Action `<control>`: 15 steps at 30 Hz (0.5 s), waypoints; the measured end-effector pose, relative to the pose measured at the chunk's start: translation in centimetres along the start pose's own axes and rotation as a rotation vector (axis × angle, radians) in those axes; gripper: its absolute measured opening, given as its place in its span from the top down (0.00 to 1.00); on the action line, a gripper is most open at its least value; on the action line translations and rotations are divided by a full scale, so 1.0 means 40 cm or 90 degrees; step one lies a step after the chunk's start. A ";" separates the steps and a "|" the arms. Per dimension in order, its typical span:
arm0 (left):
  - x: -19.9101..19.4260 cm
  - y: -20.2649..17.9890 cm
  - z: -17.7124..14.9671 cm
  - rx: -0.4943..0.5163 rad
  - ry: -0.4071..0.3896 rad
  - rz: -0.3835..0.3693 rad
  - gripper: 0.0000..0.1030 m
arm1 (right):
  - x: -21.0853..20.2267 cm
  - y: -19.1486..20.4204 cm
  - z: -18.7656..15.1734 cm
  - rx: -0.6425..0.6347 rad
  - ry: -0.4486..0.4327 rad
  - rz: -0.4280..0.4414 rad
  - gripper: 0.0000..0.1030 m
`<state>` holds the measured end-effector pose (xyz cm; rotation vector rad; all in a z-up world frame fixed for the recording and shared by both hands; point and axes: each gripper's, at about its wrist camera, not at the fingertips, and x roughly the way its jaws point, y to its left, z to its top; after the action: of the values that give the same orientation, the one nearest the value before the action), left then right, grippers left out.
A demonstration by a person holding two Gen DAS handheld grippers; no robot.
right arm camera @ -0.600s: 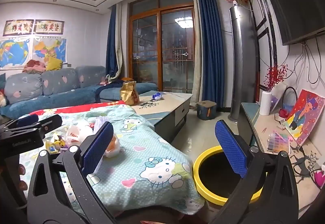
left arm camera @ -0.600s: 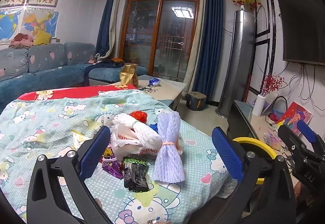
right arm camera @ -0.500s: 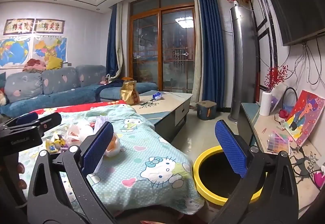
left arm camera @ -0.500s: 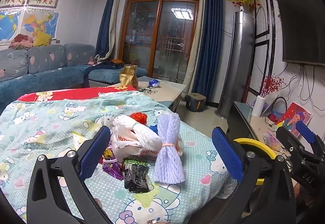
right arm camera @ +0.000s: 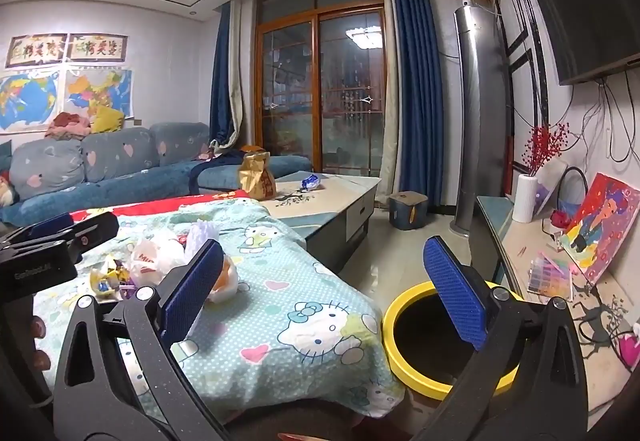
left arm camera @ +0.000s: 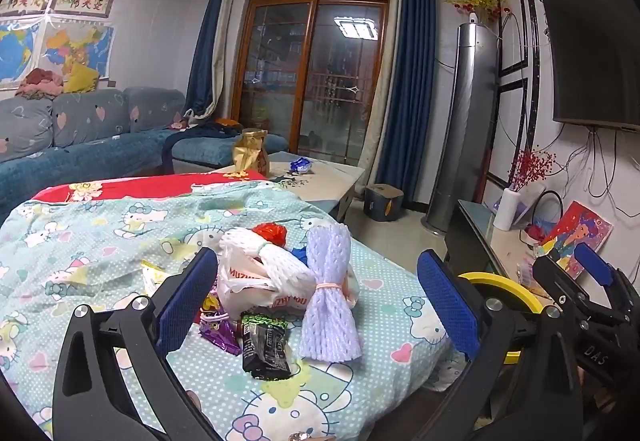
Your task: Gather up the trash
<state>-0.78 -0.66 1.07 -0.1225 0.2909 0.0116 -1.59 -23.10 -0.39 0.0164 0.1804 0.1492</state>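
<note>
Living room: sofa point(left arm camera: 80, 145), coffee table point(right arm camera: 332, 197), cartoon-print cloth point(left arm camera: 100, 233) over the work surface. Trash pile point(left arm camera: 276, 293) lies on the cloth; yellow-rimmed bin point(right arm camera: 404, 353) stands on the floor beside it. Left gripper point(left arm camera: 316, 305) and right gripper point(right arm camera: 324, 289) both gape fully, holding and touching nothing.

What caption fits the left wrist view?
Open left gripper faces a trash pile on the cartoon-print cover, yellow-rimmed bin beside it.

Cat-print teal cloth point(left arm camera: 100, 241), lilac foam net point(left arm camera: 330, 305) — yellow-rimmed bin point(right arm camera: 404, 325), blue pads point(left arm camera: 446, 305)
</note>
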 end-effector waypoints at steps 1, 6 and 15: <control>0.001 0.002 -0.002 0.000 0.000 0.000 0.06 | 0.000 0.000 0.000 0.000 0.001 0.000 0.10; -0.001 0.004 -0.001 0.001 0.002 -0.002 0.06 | -0.004 -0.001 -0.001 0.001 0.000 -0.001 0.10; -0.001 0.002 -0.003 0.001 0.002 -0.003 0.06 | -0.006 0.001 0.000 0.001 0.000 -0.001 0.10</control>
<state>-0.86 -0.59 0.95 -0.1219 0.2935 0.0069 -1.84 -23.11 -0.34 0.0179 0.1800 0.1474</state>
